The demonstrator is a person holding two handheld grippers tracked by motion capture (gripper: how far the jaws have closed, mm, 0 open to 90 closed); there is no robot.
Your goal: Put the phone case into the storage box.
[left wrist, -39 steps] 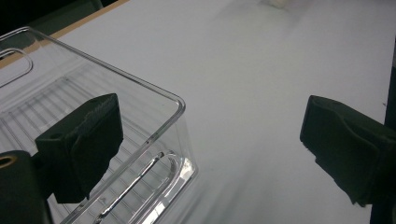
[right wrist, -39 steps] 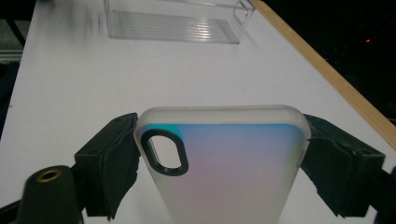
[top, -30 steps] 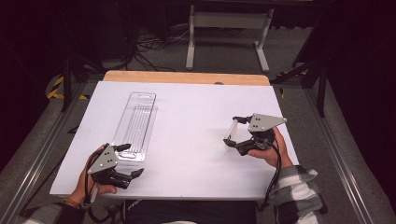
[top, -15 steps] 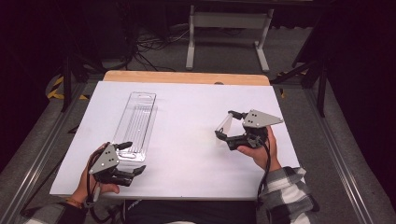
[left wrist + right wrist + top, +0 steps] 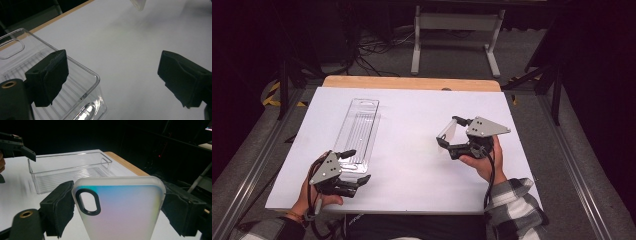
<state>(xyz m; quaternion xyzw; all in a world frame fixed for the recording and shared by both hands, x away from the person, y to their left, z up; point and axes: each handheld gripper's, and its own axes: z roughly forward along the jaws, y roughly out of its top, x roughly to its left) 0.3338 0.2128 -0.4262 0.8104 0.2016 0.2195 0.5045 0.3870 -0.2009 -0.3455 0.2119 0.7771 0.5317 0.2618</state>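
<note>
The right gripper [image 5: 451,140] was clenched on the two long edges of a frosted phone case [image 5: 120,207], holding it above the white table [image 5: 412,115], well apart from the clear tray [image 5: 358,132]. The case looked light, thin, bendable and slippery, so the edge grasp seemed sensible. The left gripper [image 5: 354,167] stood released at the tray's near end.

Place: lab or studio
Signs: white table [image 5: 412,125] on metal rails [image 5: 249,170], floor cables [image 5: 377,47], dark surroundings

Dark room, grey floor [image 5: 562,135], white table [image 5: 412,110]
</note>
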